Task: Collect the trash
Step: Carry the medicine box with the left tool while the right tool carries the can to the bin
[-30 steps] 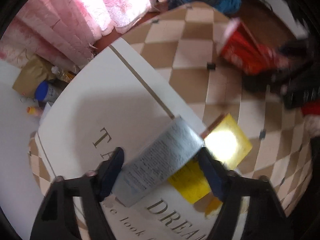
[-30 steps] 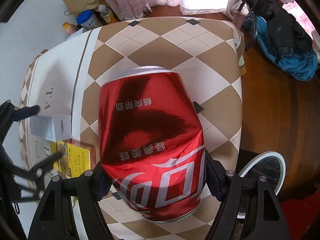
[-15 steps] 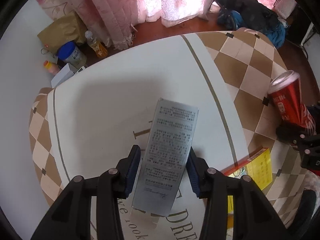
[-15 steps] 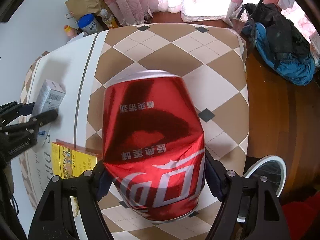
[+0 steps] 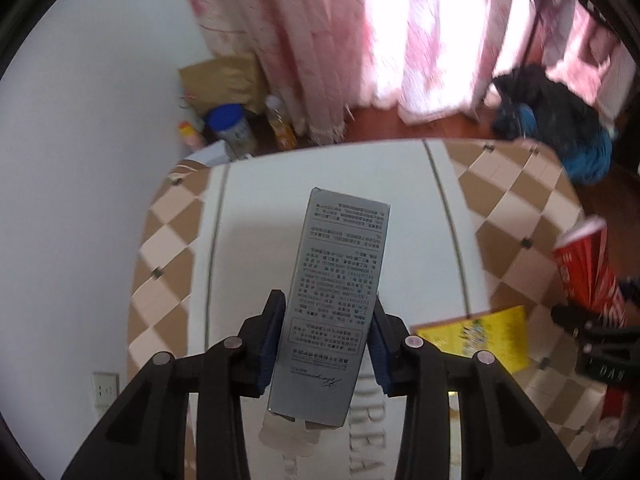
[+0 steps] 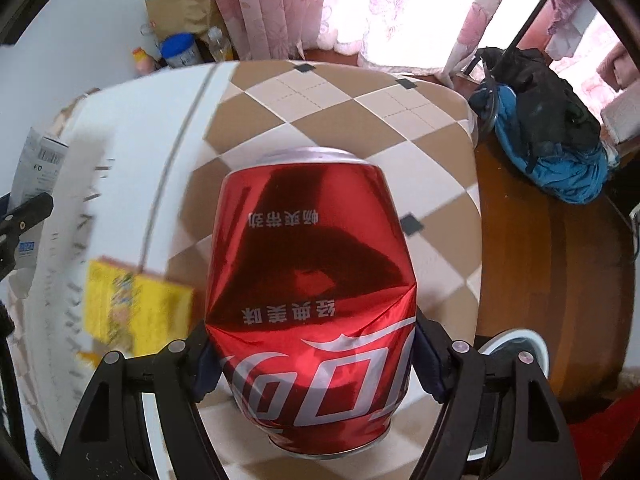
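My left gripper (image 5: pixel 326 344) is shut on a tall grey printed carton (image 5: pixel 334 292) and holds it lifted above the white part of the tablecloth. My right gripper (image 6: pixel 312 364) is shut on a dented red cola can (image 6: pixel 310 292) held above the checked cloth. In the left wrist view the can (image 5: pixel 588 272) shows at the right edge. In the right wrist view the carton (image 6: pixel 36 168) shows at the far left. A yellow box (image 5: pixel 480 338) lies flat on the table between them, also in the right wrist view (image 6: pixel 132 312).
The table (image 5: pixel 512 216) has a brown-and-cream checked cloth with a white centre. Bottles, a blue-lidded jar (image 5: pixel 232 128) and a brown paper bag (image 5: pixel 224 80) stand on the floor by pink curtains. A blue-black bag (image 6: pixel 548 140) lies right. A white-rimmed bin (image 6: pixel 508 344) is below the table edge.
My left gripper closed on the grey carton, turned it upright and lifted it off the table. The right gripper kept hold of the can and shifted a little.
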